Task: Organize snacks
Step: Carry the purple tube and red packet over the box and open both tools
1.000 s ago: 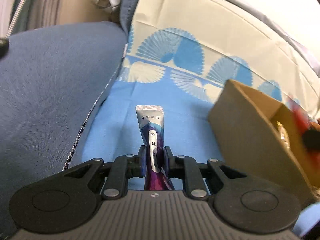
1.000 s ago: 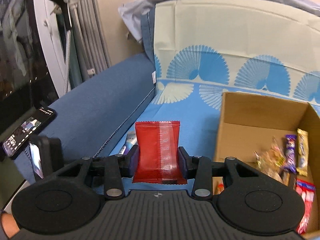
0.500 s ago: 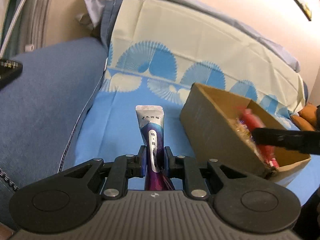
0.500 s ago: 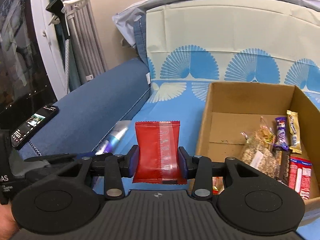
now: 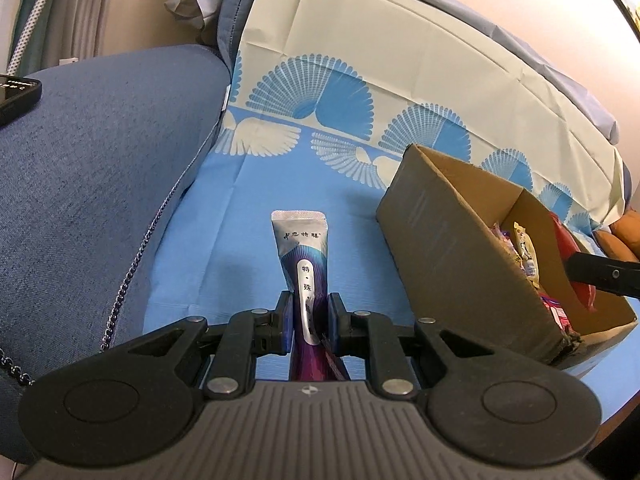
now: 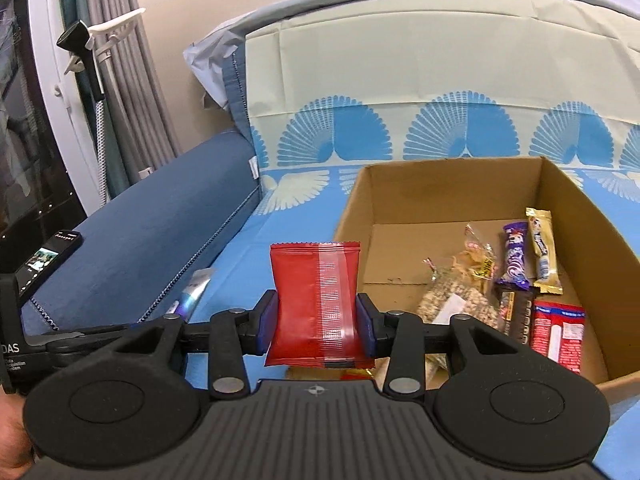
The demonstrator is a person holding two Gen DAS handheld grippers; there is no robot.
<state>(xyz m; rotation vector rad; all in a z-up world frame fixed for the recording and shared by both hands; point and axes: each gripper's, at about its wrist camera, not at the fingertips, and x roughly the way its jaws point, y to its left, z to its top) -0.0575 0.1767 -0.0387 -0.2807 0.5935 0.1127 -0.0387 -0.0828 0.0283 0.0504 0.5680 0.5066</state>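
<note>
My left gripper [image 5: 307, 316] is shut on a silver and purple snack stick [image 5: 303, 256] and holds it above the blue sheet, left of the cardboard box [image 5: 448, 248]. My right gripper [image 6: 316, 316] is shut on a red snack packet [image 6: 316, 300] at the box's near left corner. The box [image 6: 452, 184] holds several snacks, among them a purple bar [image 6: 514, 256], a gold bar [image 6: 542, 248] and a red packet [image 6: 558, 332]. The right gripper's finger and the red packet [image 5: 572, 256] also show over the box in the left wrist view.
The blue sofa arm [image 5: 92, 152] rises on the left with a phone [image 6: 48, 256] lying on it. A fan-patterned cover [image 6: 400, 92] drapes the backrest. Curtains [image 6: 120, 60] hang at the far left. The left gripper's body [image 6: 60, 340] is low left in the right wrist view.
The right gripper has moved right with the red packet, closer over the box. The left gripper has held the snack stick and shifted a little, with the box now nearer in its view.
</note>
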